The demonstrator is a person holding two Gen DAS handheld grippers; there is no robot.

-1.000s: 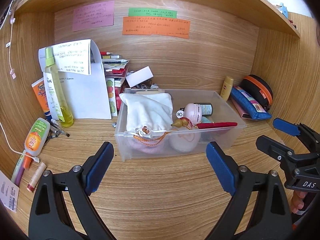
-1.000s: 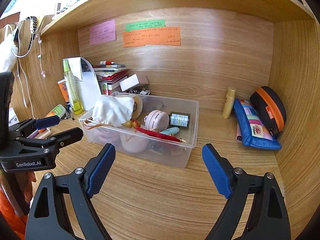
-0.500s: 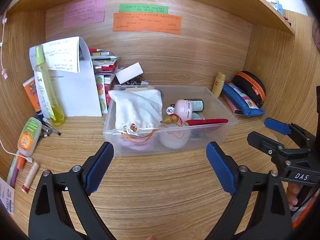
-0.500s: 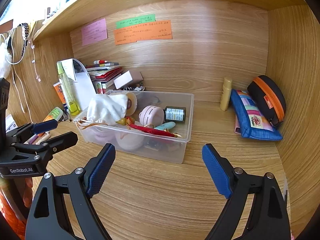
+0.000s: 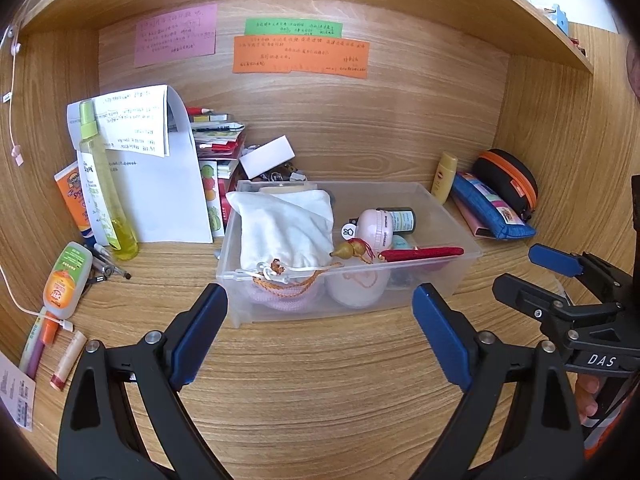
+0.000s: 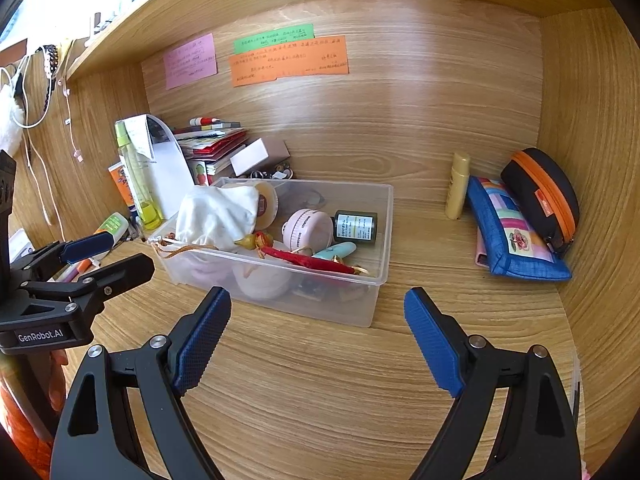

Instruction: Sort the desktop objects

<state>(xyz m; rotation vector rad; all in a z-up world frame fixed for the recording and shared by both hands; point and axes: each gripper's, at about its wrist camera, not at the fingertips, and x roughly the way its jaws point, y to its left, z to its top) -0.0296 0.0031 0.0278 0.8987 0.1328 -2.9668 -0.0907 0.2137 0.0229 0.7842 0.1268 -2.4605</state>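
A clear plastic box [image 5: 436, 196] [image 6: 376, 280] stands mid-desk. It holds a white drawstring pouch [image 5: 288, 232] [image 6: 216, 216], a pink round case [image 5: 374, 226] [image 6: 306, 228], a dark small bottle [image 5: 402, 219] [image 6: 356, 227], a red pen [image 5: 420, 253] [image 6: 312, 262] and a small gourd charm [image 5: 352, 249]. My left gripper [image 5: 320, 336] hovers open just in front of the box, empty. My right gripper [image 6: 316, 336] is open too, empty, in front of the box's right end. Each gripper shows in the other's view: the right gripper [image 5: 560, 280], the left gripper [image 6: 104, 256].
At left stand a yellow spray bottle [image 5: 104, 184], folded papers [image 5: 160, 168], stacked books [image 5: 218, 136], an orange-label tube [image 5: 64, 280], pens and a lip balm [image 5: 68, 360]. At right lie a yellow tube [image 6: 458, 186], a blue pouch [image 6: 512, 232] and a black-orange case [image 6: 540, 196]. Shelf walls enclose the sides.
Both views have shifted slightly; the box sits a little further right in the left wrist view than half a second ago. Both grippers stay open and empty.
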